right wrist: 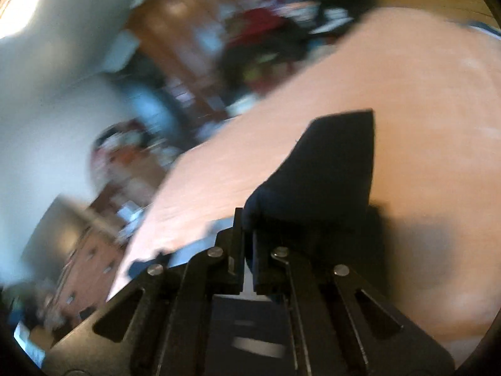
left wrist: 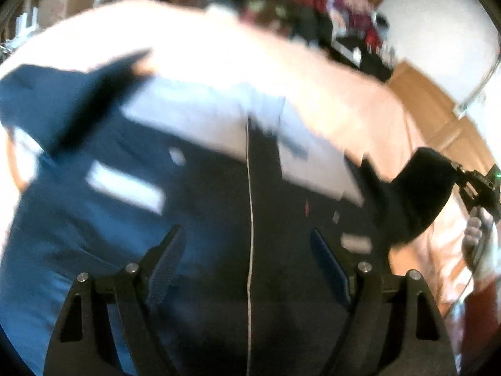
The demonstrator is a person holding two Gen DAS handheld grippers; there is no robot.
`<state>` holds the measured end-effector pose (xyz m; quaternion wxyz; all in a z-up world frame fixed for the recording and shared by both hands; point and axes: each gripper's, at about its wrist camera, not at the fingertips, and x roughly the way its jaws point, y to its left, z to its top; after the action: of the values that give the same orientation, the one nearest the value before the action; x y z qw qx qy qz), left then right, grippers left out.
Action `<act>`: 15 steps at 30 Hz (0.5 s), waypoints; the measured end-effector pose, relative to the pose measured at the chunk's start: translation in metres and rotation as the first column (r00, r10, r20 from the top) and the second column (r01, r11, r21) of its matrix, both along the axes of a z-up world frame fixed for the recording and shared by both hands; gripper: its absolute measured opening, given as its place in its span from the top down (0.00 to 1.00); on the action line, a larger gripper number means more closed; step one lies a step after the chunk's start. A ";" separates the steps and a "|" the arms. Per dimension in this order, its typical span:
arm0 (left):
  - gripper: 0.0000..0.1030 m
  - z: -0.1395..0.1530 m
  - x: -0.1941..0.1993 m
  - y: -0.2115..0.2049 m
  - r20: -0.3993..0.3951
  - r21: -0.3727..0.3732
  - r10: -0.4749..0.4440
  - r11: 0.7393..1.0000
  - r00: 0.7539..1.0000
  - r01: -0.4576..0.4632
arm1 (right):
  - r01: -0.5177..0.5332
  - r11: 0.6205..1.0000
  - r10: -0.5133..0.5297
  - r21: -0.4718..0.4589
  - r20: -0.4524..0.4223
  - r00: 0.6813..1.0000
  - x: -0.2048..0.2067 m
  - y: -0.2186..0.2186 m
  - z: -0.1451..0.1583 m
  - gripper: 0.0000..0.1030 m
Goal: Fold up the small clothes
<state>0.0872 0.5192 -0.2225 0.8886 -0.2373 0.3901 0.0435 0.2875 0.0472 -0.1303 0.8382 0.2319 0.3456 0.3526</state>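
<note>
A dark navy garment (left wrist: 131, 169) with white stripes and a thin white cord lies spread on a pale peach surface (left wrist: 238, 47), filling most of the left wrist view. My left gripper (left wrist: 247, 250) hovers over it, open, with nothing between its fingers. At the right edge of that view my right gripper (left wrist: 479, 185) holds up a dark sleeve or corner of the garment (left wrist: 422, 194). In the right wrist view my right gripper (right wrist: 247, 222) is shut on that navy fabric (right wrist: 338, 169), which stands up past the fingertips. Both views are motion-blurred.
The peach surface (right wrist: 407, 78) extends far and right. Beyond it sit cluttered dark and red items (right wrist: 275, 22), wooden cabinets (left wrist: 438, 103) and a white wall (left wrist: 438, 25). A hand (left wrist: 474, 235) grips the right tool.
</note>
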 end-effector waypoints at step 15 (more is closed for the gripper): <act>0.14 0.008 -0.023 0.076 0.012 0.062 0.131 0.989 0.991 -0.132 | -0.306 0.941 0.305 -0.146 -0.035 0.952 -0.089 0.180 -0.052 0.40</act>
<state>0.0637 0.5953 -0.2141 0.8924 -0.2348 0.3685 0.1131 0.1988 0.2268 -0.1821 0.7863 0.1141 0.4076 0.4501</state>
